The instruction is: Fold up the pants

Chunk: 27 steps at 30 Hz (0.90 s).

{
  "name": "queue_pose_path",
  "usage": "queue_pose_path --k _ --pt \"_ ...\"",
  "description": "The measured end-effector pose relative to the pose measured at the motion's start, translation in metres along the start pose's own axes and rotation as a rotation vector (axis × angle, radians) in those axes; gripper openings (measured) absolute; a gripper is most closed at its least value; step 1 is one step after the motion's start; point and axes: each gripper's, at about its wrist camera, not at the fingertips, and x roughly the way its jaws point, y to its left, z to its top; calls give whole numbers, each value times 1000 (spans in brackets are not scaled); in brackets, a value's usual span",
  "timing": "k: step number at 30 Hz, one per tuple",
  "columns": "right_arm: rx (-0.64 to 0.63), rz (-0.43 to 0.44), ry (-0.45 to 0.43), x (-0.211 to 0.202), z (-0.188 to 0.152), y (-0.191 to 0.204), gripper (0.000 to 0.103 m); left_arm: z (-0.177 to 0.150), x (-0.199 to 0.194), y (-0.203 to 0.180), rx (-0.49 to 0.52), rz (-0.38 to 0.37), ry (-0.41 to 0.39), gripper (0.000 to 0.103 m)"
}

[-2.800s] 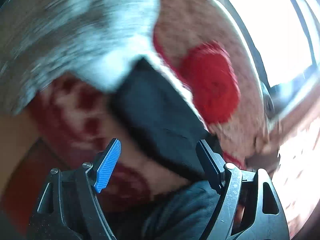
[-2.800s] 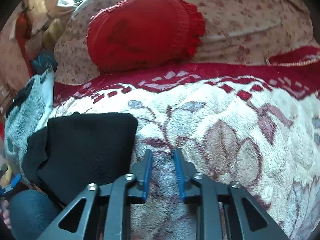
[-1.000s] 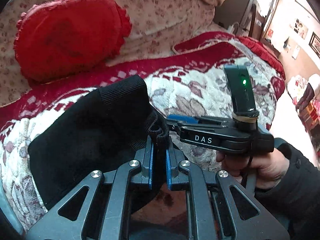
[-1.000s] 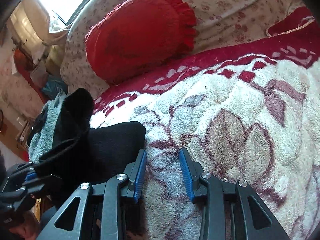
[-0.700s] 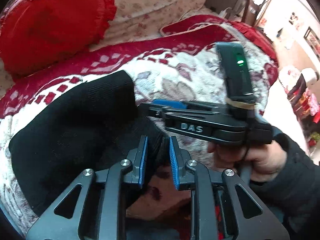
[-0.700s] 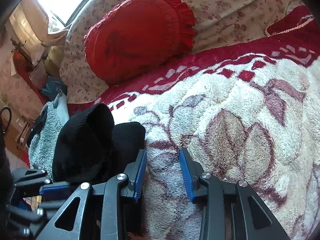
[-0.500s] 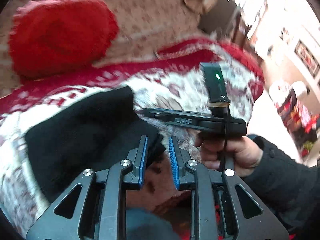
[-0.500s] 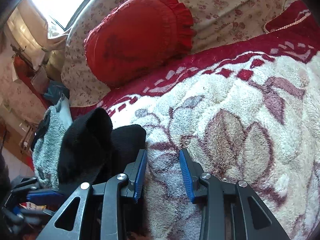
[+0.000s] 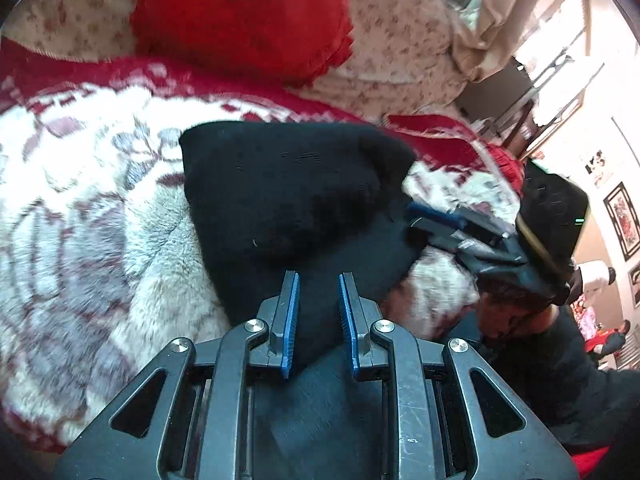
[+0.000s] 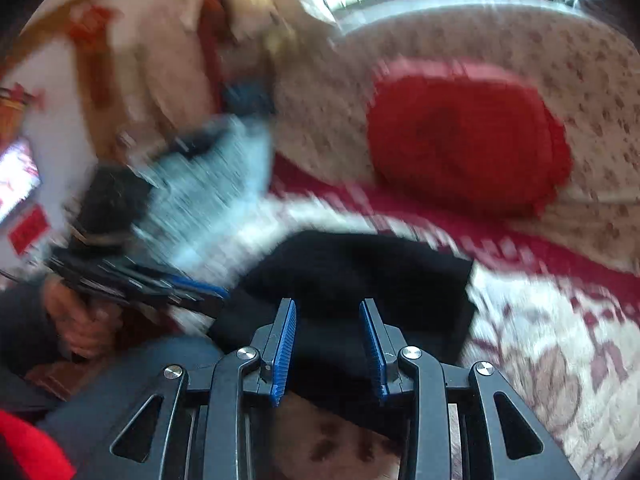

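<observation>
The folded black knit pants [image 9: 292, 200] lie on the fluffy cream-and-maroon floral blanket [image 9: 92, 240], in front of the round red frilled cushion [image 9: 244, 16]. The left tongs [image 9: 317, 312] have just been closing, their blue pads slightly apart over the pants' near edge, clamping nothing. The right tongs [image 10: 328, 344] stand apart over the pants, gripping nothing.

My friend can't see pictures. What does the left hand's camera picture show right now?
Folded black pants lie on a fluffy white and red flowered blanket, with the left gripper open just above their near edge. At the right, a hand holds the right gripper against the pants' side, and a red cushion sits behind.
</observation>
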Motion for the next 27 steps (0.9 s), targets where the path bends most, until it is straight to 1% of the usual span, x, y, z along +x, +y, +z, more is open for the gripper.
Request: queue_pose_path --k 1,2,3,4,7,9,11,13,15,16,17,18,19,20,21,22,24,27 --pt "16 1 48 12 -7 -7 32 1 13 6 -4 17 27 6" --pt "7 5 26 11 -8 -7 32 3 16 10 -21 7 24 5" --pt "3 1 41 11 -6 -7 32 5 17 13 -50 -19 28 5" --pt "0 -4 48 11 -4 -6 32 7 17 13 -59 -24 42 4" --pt "6 21 34 8 -6 -11 32 12 9 -2 14 -8 64 4" --pt "14 54 -7 -2 -4 -14 32 19 -4 -15 68 -25 27 6" --pt "34 52 -106 -19 2 -17 32 33 -19 -23 90 -18 -50 6" --pt "45 17 -210 -28 11 -19 32 48 -23 -18 56 11 -107 6" --pt "43 -1 -268 -28 23 -21 32 63 -16 -7 -28 31 -136 6" --pt "45 1 -276 -22 28 -22 32 70 -7 0 -76 48 -137 6" --pt "49 -11 -258 -11 33 -24 32 73 2 6 -105 68 -123 6" --pt "65 -37 -207 3 35 -29 32 75 16 11 -126 84 -85 6" --pt "85 -55 -143 19 35 -35 32 73 36 12 -129 98 -21 6" --pt "129 -63 -29 41 29 -44 32 70 49 12 -115 114 10 6" --pt "175 -32 -43 47 21 -53 32 67 50 9 -88 137 -15 6" --pt "199 -10 -50 47 21 -57 32 67 50 7 -85 143 -14 6" --pt "188 -13 -37 46 23 -55 32 67 50 9 -112 133 -8 7" --pt "202 -9 -64 44 19 -54 32 70 46 7 -94 145 -6 7"
